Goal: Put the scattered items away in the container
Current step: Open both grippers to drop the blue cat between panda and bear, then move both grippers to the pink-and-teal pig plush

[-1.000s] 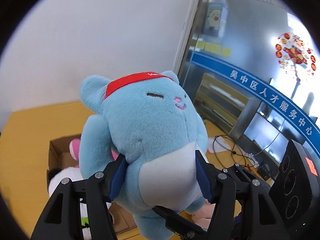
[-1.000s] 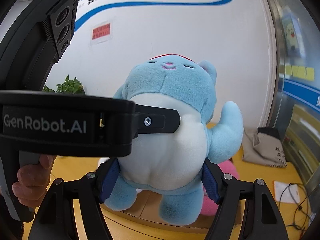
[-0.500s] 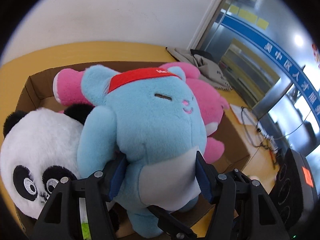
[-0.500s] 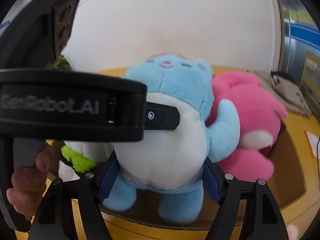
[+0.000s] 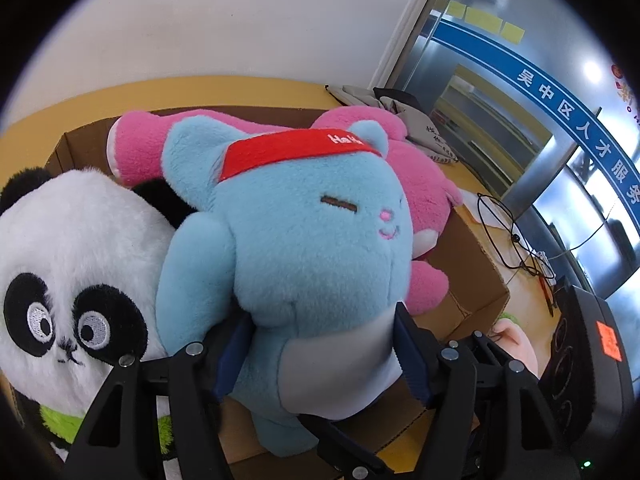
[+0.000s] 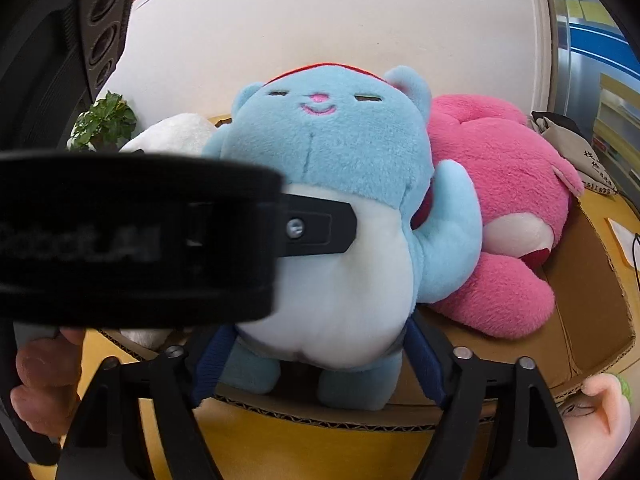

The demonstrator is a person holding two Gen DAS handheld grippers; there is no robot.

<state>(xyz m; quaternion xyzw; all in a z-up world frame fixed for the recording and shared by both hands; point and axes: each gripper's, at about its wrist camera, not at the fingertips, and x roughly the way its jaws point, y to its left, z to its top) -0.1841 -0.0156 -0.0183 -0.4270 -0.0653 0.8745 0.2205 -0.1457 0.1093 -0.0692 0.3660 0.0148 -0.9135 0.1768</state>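
Both grippers hold one blue plush toy [image 5: 296,248] with a red headband and white belly, over the cardboard box [image 5: 476,264]. My left gripper [image 5: 324,352] is shut on its lower body from one side. My right gripper [image 6: 320,360] is shut on its lower body [image 6: 332,280] from the other side. The toy sits low in the box [image 6: 588,280], between a panda plush [image 5: 76,276] and a pink plush [image 6: 504,216]. The left gripper's body crosses the right wrist view at the left.
A peach-coloured toy [image 6: 600,412] lies outside the box at its near right corner, also showing in the left wrist view [image 5: 516,344]. A grey bag [image 5: 404,120] lies on the yellow table behind the box. A potted plant [image 6: 104,124] stands at the far left. Cables [image 5: 508,240] lie to the right.
Both grippers have lowered the blue plush from high above the table down into the box, between the panda and the pink plush. Both stay shut on it.
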